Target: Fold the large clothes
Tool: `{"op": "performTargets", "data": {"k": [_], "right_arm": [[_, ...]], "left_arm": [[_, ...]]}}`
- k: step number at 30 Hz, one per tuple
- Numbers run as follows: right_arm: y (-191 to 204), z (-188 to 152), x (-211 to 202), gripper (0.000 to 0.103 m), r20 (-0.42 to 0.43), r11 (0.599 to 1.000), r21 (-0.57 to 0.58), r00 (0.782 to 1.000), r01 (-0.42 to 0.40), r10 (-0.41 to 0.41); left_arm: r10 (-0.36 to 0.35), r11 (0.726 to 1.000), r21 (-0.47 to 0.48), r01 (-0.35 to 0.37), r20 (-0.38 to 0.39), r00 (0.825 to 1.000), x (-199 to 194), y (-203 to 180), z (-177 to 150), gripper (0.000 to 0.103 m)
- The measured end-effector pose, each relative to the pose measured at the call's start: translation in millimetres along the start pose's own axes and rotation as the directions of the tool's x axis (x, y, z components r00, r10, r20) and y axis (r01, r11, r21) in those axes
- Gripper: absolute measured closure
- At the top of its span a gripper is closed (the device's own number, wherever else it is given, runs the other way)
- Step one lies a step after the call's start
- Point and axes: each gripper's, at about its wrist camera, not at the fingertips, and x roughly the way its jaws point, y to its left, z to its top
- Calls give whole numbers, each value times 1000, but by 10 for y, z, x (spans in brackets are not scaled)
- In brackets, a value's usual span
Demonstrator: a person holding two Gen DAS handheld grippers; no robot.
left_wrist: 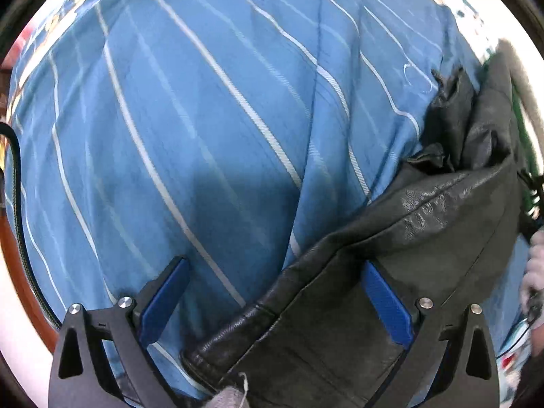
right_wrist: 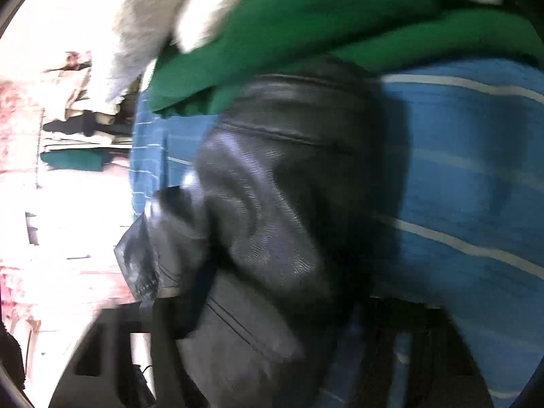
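One blue sheet [left_wrist: 190, 129] with thin white stripes — the largest thing in both views, spread under everything else and filling most of the left wrist view.

One black leather garment [left_wrist: 391, 258], creased and bunched. In the left view it lies on the sheet from the lower middle up to the right edge, with a thick rolled hem [left_wrist: 221, 340] at its lower left. In the right view the same garment [right_wrist: 272, 210] rises as a heap through the centre, seams and grain visible, blurred by motion.

One green garment [right_wrist: 323, 27] at the top of the right view, just behind the leather and overlapping the sheet's far edge. One pale grey furry item [right_wrist: 146, 27] at upper left of that view, touching the green cloth; what it is cannot be told.

Two grippers. The left gripper [left_wrist: 275, 306] points forward and down over the sheet, jaws spread wide. Its two blue pads are well apart: the left pad [left_wrist: 163, 302] over bare sheet, the right pad [left_wrist: 387, 302] over the leather. The hem passes between them, neither pad pressing it.

The right gripper [right_wrist: 272, 340] is mostly buried — only dark frame pieces show at the bottom, with leather piled over the fingers. Whether its jaws are parted or clamped cannot be told.
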Motion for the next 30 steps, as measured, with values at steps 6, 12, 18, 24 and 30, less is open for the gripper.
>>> {"op": "performTargets", "data": {"k": [6, 12, 18, 24, 30], "right_arm": [[-153, -465, -638, 86, 183, 977, 178, 980, -113, 80], [-718, -1901, -1989, 86, 350, 885, 459, 931, -77, -101], [-1253, -3206, -2443, 68, 133, 765, 629, 950, 140, -283], [-1409, -3532, -2969, 38, 7, 725, 606, 909, 328, -417], [-672, -3035, -2742, 39, 33, 846, 356, 899, 398, -437]], "left_arm": [[34, 998, 50, -36, 30, 999, -209, -137, 131, 0], [18, 1000, 15, -20, 129, 991, -803, -51, 297, 0], [56, 985, 154, -81, 165, 985, -817, -378, 42, 0], [86, 946, 299, -128, 148, 985, -514, -938, -22, 0], [224, 911, 323, -257, 136, 965, 42, -1097, 175, 0]]}}
